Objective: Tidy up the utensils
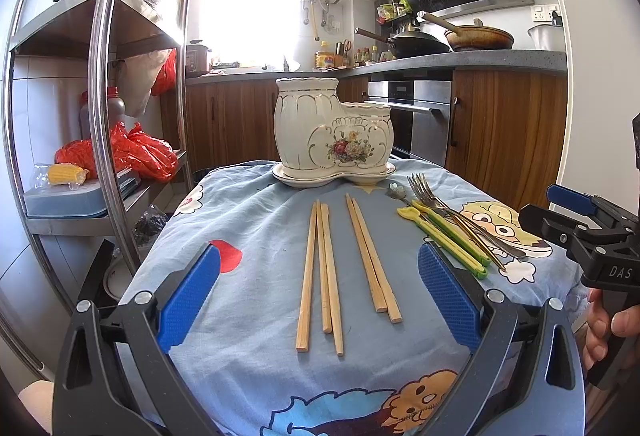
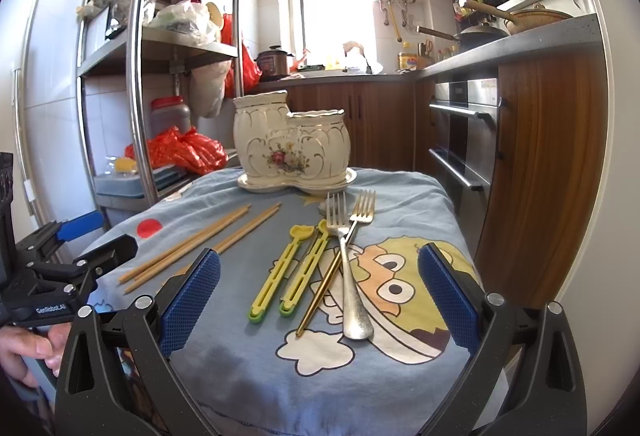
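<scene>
A white ceramic utensil holder (image 1: 334,129) with a flower print and two compartments stands on its saucer at the far end of the table; it also shows in the right wrist view (image 2: 292,143). Several wooden chopsticks (image 1: 326,276) lie in front of my open, empty left gripper (image 1: 320,300). A silver fork (image 2: 348,268), a gold-handled fork (image 2: 340,264) and two yellow-green clips (image 2: 294,272) lie in front of my open, empty right gripper (image 2: 320,300). The chopsticks (image 2: 200,248) lie to its left.
The table wears a blue cartoon cloth (image 1: 256,376). A steel shelf rack (image 1: 100,107) with red bags stands close on the left. Wooden cabinets and an oven (image 2: 464,139) are on the right. The other gripper shows at each view's edge (image 1: 592,236).
</scene>
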Available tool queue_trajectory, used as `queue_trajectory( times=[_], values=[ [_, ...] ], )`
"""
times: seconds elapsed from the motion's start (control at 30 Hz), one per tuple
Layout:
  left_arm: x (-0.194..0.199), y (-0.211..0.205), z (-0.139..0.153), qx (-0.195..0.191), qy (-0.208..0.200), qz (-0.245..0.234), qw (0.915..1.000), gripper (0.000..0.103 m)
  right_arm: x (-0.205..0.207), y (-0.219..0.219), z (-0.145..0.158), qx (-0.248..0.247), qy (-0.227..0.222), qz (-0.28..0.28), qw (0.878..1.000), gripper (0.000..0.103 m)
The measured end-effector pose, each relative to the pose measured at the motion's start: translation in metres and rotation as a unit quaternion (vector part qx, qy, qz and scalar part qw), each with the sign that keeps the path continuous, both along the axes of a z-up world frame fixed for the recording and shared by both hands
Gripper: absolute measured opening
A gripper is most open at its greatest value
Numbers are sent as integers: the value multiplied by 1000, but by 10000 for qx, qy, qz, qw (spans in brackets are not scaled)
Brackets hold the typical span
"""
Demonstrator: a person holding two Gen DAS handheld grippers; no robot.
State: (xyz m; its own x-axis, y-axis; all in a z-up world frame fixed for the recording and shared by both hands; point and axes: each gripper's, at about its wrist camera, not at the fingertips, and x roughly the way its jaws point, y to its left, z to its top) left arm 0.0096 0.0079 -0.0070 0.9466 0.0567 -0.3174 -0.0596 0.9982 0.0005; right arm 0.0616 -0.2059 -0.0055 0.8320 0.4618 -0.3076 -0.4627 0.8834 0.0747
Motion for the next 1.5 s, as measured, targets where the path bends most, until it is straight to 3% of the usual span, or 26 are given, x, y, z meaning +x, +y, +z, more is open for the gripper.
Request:
queue_trajectory(
  times=[0.7, 0.9, 1.13, 1.27, 1.43, 1.5],
  values=[
    [4, 6, -2, -40, 152, 31, 9999, 97, 4, 0, -3, 83, 212, 43, 9997, 98],
    [24, 14, 8, -14, 499, -25, 9987, 74, 9, -3, -2, 132, 427, 6, 9990, 98],
    [59, 23, 5, 98, 1405, -225, 9898, 40, 28, -4, 0, 111, 875, -17, 9961, 94],
    [80, 30, 1, 119, 1915, -345, 9808, 26, 44, 0, 1, -151, 1211, -19, 9925, 69],
    [103, 34, -3, 71, 2516, -709, 9652, 25, 66, 10, 2, -639, 1484, 122, 9868, 52],
    [109, 35, -5, 19, 2692, -787, 9599, 25, 75, 14, 1, -833, 1575, 181, 9838, 40]
  ],
)
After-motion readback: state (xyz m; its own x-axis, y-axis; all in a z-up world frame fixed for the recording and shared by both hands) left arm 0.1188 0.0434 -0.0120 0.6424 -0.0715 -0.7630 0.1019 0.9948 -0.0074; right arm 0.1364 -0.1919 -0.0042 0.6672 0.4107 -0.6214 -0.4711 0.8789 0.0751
